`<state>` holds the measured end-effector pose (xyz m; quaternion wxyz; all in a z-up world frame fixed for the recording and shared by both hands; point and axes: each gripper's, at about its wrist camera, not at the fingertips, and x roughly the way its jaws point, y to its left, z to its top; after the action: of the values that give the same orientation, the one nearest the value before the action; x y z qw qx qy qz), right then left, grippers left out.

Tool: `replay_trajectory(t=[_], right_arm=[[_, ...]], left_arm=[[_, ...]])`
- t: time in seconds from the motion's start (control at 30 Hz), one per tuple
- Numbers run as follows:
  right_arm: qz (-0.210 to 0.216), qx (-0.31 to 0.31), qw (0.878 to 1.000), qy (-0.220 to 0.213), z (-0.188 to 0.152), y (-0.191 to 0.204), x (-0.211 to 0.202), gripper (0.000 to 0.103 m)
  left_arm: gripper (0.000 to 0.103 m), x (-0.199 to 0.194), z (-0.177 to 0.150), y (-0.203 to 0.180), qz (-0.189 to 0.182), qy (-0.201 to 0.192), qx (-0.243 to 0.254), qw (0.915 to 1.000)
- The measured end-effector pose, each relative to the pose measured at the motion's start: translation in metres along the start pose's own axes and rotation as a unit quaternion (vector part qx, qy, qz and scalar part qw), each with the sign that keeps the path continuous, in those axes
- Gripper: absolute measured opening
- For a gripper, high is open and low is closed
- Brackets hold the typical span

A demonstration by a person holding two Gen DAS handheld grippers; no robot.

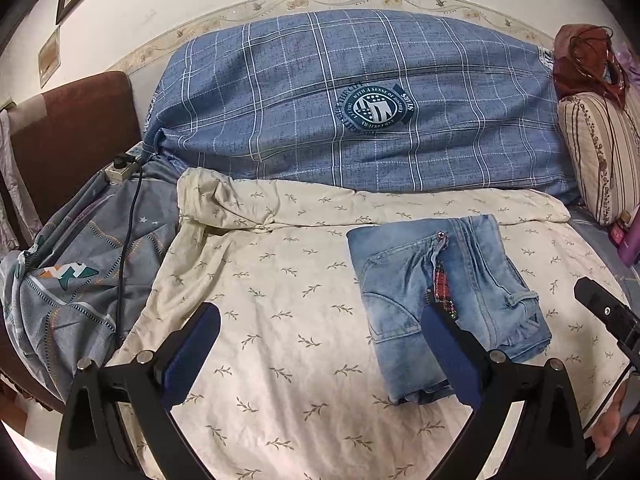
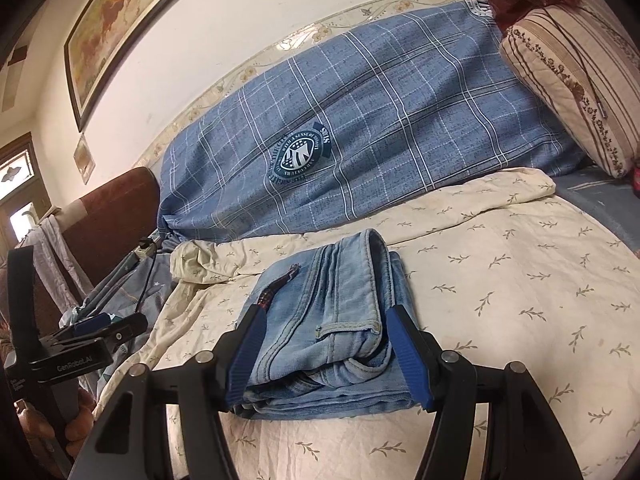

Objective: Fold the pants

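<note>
Right wrist view shows my right gripper (image 2: 326, 350) straddling the folded jeans (image 2: 320, 320) at lower centre, blue pads beside both edges; whether they press the denim I cannot tell. Left wrist view has my left gripper (image 1: 320, 356) spread wide and empty, the jeans (image 1: 440, 296) lying right of centre on the cream sheet (image 1: 280, 280).

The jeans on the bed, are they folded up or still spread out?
Folded. The jeans lie as a compact stacked rectangle on the cream sheet, with several denim layers visible at the near edge.
</note>
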<state>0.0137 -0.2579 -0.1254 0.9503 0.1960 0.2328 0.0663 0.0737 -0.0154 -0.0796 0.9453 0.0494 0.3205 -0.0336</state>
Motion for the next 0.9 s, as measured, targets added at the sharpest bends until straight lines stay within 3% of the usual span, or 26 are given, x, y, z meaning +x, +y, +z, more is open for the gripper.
replay_trajectory(t=[0.9], right_arm=[[-0.006,0.002,1.0,0.002,0.0003,-0.002,-0.0008,0.067]], left_arm=[[0.1,0.0062,-0.005,-0.0006,0.013,0.006,-0.001,0.9999]])
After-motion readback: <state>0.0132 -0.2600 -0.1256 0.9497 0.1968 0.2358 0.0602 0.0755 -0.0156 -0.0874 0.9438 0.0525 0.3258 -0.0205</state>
